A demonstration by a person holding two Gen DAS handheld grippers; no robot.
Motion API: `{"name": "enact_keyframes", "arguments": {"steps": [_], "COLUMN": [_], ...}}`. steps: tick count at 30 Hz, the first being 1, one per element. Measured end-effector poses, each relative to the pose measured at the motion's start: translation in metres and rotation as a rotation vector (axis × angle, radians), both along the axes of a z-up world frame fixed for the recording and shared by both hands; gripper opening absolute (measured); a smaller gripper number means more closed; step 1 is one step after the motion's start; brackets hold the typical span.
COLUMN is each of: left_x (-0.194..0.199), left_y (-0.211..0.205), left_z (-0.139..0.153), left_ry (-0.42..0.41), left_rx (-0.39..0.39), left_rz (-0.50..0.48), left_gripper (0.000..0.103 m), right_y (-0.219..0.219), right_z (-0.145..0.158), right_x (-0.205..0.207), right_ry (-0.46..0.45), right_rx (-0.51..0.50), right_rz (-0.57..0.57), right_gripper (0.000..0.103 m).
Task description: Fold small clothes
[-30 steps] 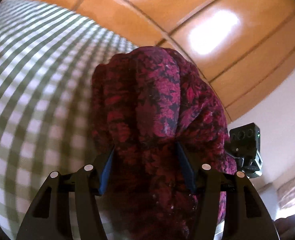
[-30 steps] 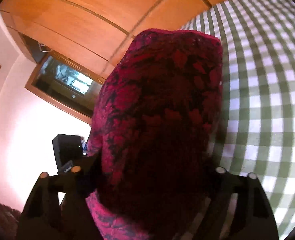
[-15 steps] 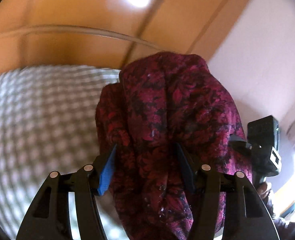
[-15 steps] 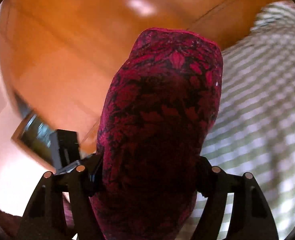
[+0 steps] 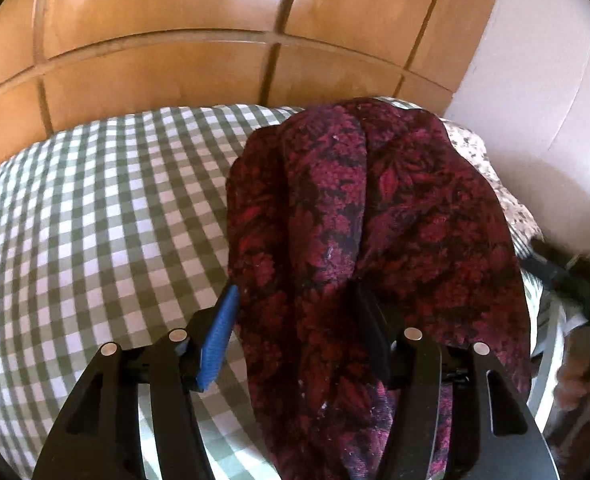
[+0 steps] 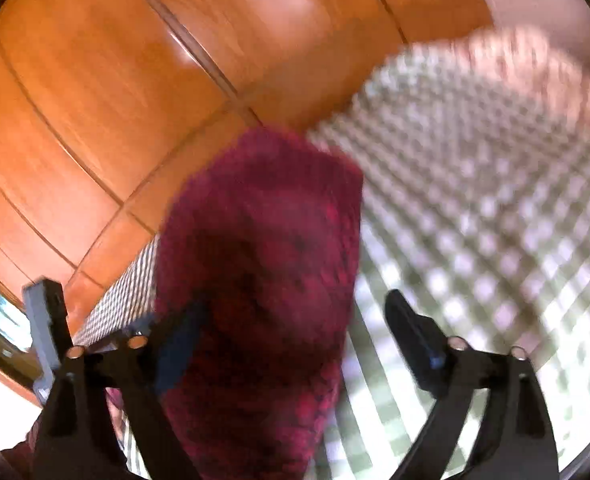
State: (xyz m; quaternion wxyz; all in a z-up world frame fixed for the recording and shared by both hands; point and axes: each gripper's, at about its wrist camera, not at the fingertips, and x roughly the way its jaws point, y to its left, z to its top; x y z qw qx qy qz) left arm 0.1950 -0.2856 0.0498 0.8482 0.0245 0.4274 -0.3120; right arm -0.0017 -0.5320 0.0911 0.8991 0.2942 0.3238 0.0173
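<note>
Left hand-held gripper (image 5: pixel 295 320): clamping a thick bunched fold of the dark red floral-patterned knit garment (image 5: pixel 375 220) between its blue pads, with the cloth spilling forward over both fingers.
Right hand-held gripper (image 6: pixel 295 324): jaws opening; the garment (image 6: pixel 259 272) is lying against the left finger, and the right finger is standing clear of it.
Beneath both: the green-and-white checked bedsheet (image 5: pixel 95 220) is spreading under the hanging cloth.
Beyond: the orange wooden panelled wardrobe (image 5: pixel 175 40) is rising behind the bed.
</note>
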Motion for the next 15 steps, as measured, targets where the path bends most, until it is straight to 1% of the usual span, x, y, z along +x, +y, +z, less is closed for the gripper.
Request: {"name": "enact_keyframes", "arguments": {"steps": [1,2,3,4,5,7,9,12,13,14,15], "left_x": [-0.001,-0.002,-0.004,-0.004,-0.006,-0.016,-0.016,-0.008,-0.008,-0.009,-0.01], "left_y": [0.0,0.002,0.004,0.006,0.008,0.012,0.013,0.014,0.013,0.013,0.013], "left_z": [0.001,0.0,0.001,0.001,-0.002,-0.004,-0.01,-0.008,-0.005,-0.003,0.0], "left_ry": [-0.007,-0.008,-0.004,0.001,-0.001,-0.011,-0.037,-0.007,-0.018,-0.036,-0.05], "left_rx": [0.008,0.012,0.013,0.016,0.025,0.04,0.064,0.05,0.059,0.07,0.073], "left_rz": [0.008,0.017,0.031,0.045,0.063,0.085,0.093,0.103,0.104,0.114,0.126], "left_gripper": [0.058,0.058,0.058,0.058,0.058,0.058,0.059,0.06,0.063,0.072,0.077], "right_y": [0.008,0.019,0.029,0.04,0.05,0.063,0.065,0.069,0.071,0.071,0.068], "right_z": [0.007,0.015,0.016,0.017,0.005,-0.016,-0.031,-0.025,-0.023,-0.02,-0.02], "right_x": [0.004,0.014,0.03,0.051,0.082,0.109,0.128,0.122,0.119,0.114,0.114], "right_ry": [0.0,0.023,0.047,0.073,0.123,0.201,0.211,0.199,0.19,0.18,0.173], "right_rx": [-0.023,-0.066,-0.09,-0.104,-0.142,-0.209,-0.251,-0.273,-0.276,-0.285,-0.293], "right_rz": [0.006,0.015,0.022,0.033,0.039,0.035,0.019,0.003,0.003,0.0,-0.011], "right_gripper": [0.079,0.076,0.069,0.067,0.067,0.068,0.072,0.075,0.078,0.08,0.084]}}
